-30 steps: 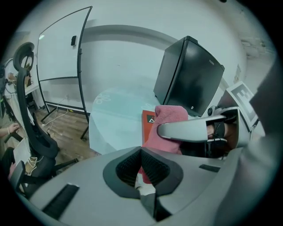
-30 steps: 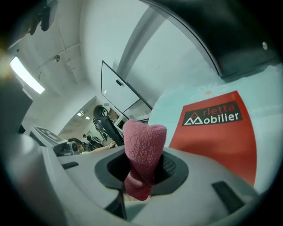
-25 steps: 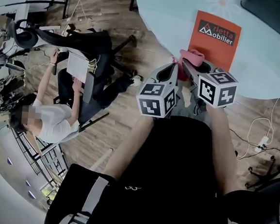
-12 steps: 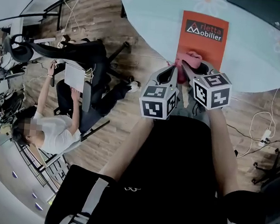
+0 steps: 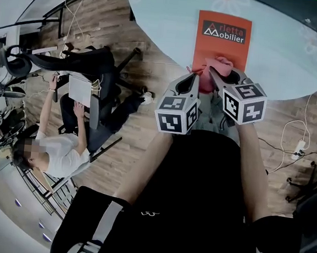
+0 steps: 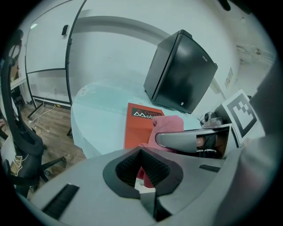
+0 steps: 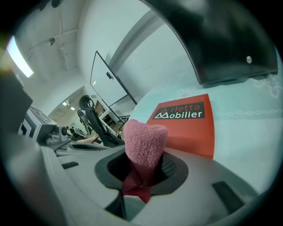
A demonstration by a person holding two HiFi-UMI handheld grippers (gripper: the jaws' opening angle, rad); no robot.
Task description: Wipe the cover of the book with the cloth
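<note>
**A:** Where is the cloth, and what holds it?

**B:** Your right gripper (image 7: pixel 143 178) has its jaws clamped on the pink cloth (image 7: pixel 143 141). A thick fold stands up out of the hollow between them. Your left gripper (image 6: pixel 142 165) has its jaws together too, and a red piece of the same cloth shows in their hollow, so I judge it pinches one end. Both grippers sit close side by side at the near edge of the worktop (image 5: pixel 168 19).

**A:** Why two grippers for one small cloth?

**B:** I think it is to gather the cloth into a firm pad. A loose cloth would drag and fold under itself. A tight bunch gives you one soft face to press down.

**A:** And the book?

**B:** The orange book (image 5: pixel 220 49) lies flat on the worktop, cover up, with the title at its far end. Its near edge is just beyond your jaws. The cloth hangs over that near edge, but I cannot tell if it touches the cover.

**A:** So the wiping is not begun?

**B:** It seems so. Lower the fold until it presses on the cover, then stroke away toward the title. Keep the hard jaw tips off the cover. The book may also slide on the smooth worktop, because nothing holds it.
</note>
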